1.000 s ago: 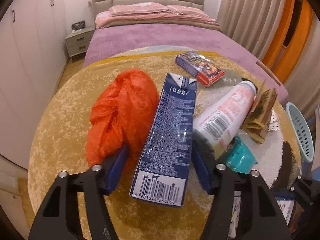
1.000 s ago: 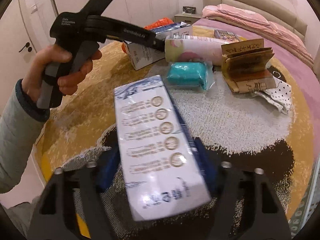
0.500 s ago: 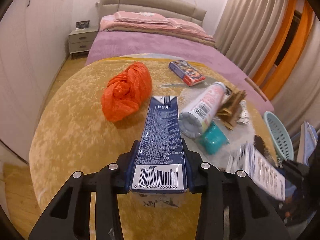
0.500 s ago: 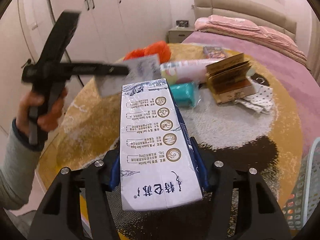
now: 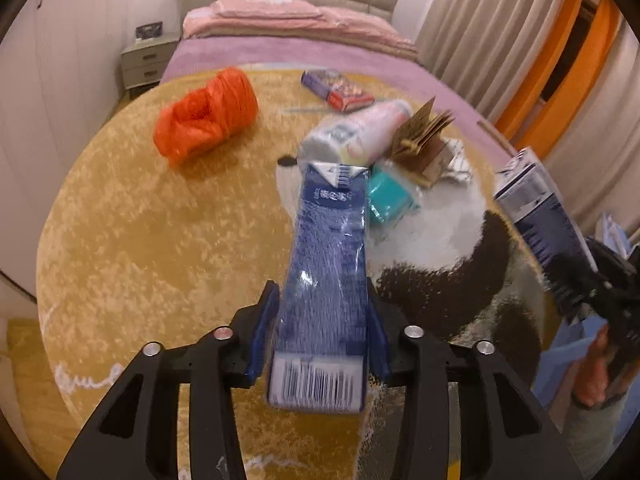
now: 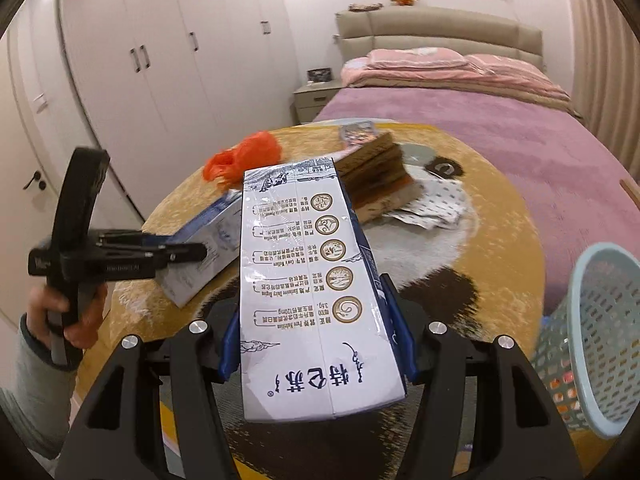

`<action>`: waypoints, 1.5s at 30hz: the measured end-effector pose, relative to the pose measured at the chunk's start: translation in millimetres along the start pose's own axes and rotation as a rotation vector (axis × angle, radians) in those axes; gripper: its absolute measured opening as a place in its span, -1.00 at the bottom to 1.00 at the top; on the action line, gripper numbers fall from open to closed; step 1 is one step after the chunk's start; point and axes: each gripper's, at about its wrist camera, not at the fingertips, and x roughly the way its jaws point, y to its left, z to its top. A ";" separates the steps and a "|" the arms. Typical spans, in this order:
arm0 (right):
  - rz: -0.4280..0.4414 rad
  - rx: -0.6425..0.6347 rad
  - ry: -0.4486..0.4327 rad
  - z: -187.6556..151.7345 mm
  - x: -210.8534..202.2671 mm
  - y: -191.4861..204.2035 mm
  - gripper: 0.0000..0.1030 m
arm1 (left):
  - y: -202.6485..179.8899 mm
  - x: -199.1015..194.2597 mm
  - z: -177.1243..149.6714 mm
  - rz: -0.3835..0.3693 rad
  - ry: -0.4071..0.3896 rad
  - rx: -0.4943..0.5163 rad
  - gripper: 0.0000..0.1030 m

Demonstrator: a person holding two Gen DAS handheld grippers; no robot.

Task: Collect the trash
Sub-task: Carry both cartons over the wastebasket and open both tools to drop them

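Clearly, the left hand-held gripper is clenched on a blue milk carton, which runs straight ahead between its fingers with the barcode end nearest the camera and the folded top pointing away, raised above the round rug. Ahead and to its left lies an orange plastic bag; ahead and to its right lie a white bottle, a teal packet and a brown cardboard piece. The right hand-held gripper is clamped on a white milk carton, held lengthwise between its blue pads with the printed face upward. Low to its right, close beside it, stands a light blue basket.
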 end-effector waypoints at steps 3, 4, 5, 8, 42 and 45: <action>-0.019 0.027 -0.010 -2.4 -6.5 -11.6 0.09 | -6.9 6.9 1.3 0.042 0.002 0.015 0.05; -0.022 0.035 -0.015 -2.7 -9.1 -14.8 0.09 | -9.9 9.7 2.3 0.053 0.006 0.026 0.00; -0.026 0.045 -0.023 -2.8 -12.3 -19.2 0.09 | -10.8 10.7 2.2 0.053 0.009 0.028 -0.18; -0.042 0.062 -0.045 -3.1 -20.6 -27.7 0.09 | -16.3 4.4 1.9 0.048 -0.008 0.040 -0.31; -0.506 0.702 -0.099 -56.5 -64.6 -269.4 0.09 | -300.0 89.2 97.3 -0.386 -0.073 0.312 -0.32; -0.539 0.743 -0.070 -65.7 -58.6 -288.8 0.09 | -315.5 113.9 100.3 -0.417 -0.022 0.297 -0.32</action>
